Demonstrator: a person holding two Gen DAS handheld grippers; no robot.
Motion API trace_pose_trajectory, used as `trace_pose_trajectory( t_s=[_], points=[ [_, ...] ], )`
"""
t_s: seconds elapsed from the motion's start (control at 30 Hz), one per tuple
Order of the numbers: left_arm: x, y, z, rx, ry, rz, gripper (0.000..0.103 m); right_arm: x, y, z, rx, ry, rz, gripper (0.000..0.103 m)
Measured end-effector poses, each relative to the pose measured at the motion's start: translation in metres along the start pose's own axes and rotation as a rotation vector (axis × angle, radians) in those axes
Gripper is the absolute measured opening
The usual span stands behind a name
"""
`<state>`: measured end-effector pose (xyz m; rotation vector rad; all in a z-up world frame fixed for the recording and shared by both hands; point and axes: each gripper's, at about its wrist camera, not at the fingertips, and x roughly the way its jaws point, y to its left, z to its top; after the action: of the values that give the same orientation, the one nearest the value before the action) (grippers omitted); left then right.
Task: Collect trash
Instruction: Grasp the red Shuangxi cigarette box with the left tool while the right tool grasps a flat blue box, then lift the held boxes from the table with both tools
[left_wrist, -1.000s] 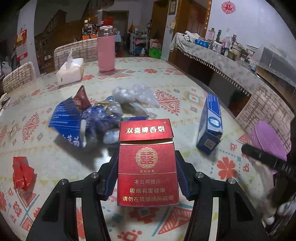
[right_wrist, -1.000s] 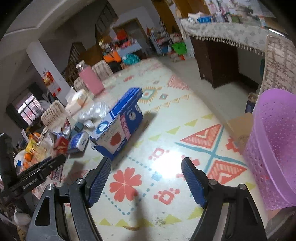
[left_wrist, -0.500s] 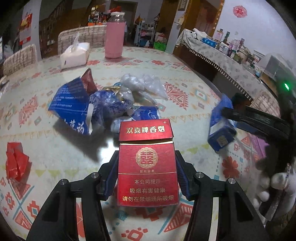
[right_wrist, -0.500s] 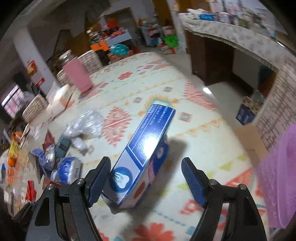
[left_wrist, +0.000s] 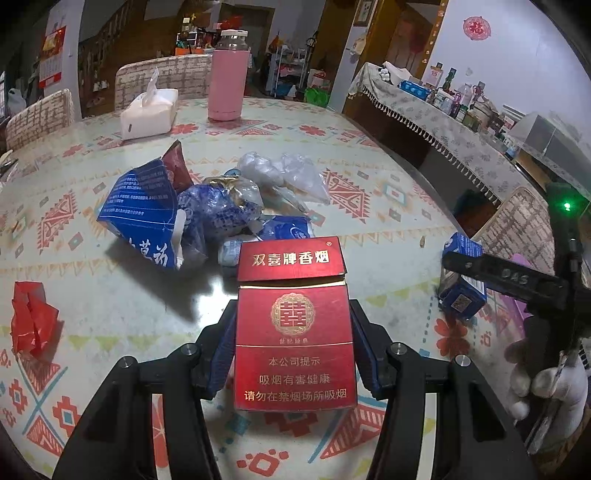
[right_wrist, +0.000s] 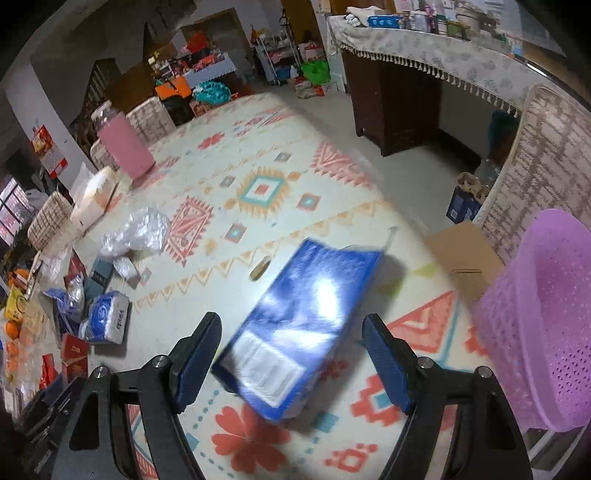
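Observation:
My left gripper (left_wrist: 293, 343) is shut on a red cigarette pack (left_wrist: 293, 332) and holds it above the patterned table. Behind it lies a trash pile: a torn blue carton (left_wrist: 142, 214), a crumpled blue wrapper (left_wrist: 218, 210), clear plastic bags (left_wrist: 284, 173) and a red wrapper (left_wrist: 31, 323). My right gripper (right_wrist: 291, 354) is open, its fingers on either side of a blue box (right_wrist: 306, 325) on the table, not touching it. That box also shows in the left wrist view (left_wrist: 461, 284). A purple basket (right_wrist: 543, 314) stands off the table's right edge.
A pink flask (left_wrist: 226, 72) and a white tissue pack (left_wrist: 147, 112) stand at the far side of the table (left_wrist: 388, 229). Wicker chairs surround it. A cardboard box (right_wrist: 465, 254) lies on the floor by the basket. A sideboard with clutter (right_wrist: 424, 48) lines the right wall.
My right gripper has moved in over the blue box, which now sits between its open fingers. My left gripper still holds the cigarette pack and has drawn slightly back from the pile.

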<state>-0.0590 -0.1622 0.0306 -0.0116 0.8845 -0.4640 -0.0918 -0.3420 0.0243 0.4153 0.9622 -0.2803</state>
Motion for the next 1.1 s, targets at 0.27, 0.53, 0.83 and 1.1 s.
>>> trace_pose_trajectory(
  t_s=[0.27,0.53,0.83,1.1],
  points=[
    [-0.003,-0.003,-0.002,0.014,-0.014,0.020,0.055,0.018,0.036,-0.003,-0.122,0.010,-0.158,0.076],
    [-0.003,0.000,-0.001,0.009,-0.012,0.016,0.055,-0.022,0.020,-0.022,-0.188,-0.028,-0.148,0.050],
    [0.001,0.002,-0.001,-0.004,-0.013,0.018,0.055,-0.082,-0.010,-0.072,-0.175,-0.088,-0.042,0.050],
    [0.006,-0.003,-0.005,0.026,-0.017,0.073,0.055,-0.129,-0.048,-0.109,-0.112,-0.151,0.047,0.050]
  ],
)
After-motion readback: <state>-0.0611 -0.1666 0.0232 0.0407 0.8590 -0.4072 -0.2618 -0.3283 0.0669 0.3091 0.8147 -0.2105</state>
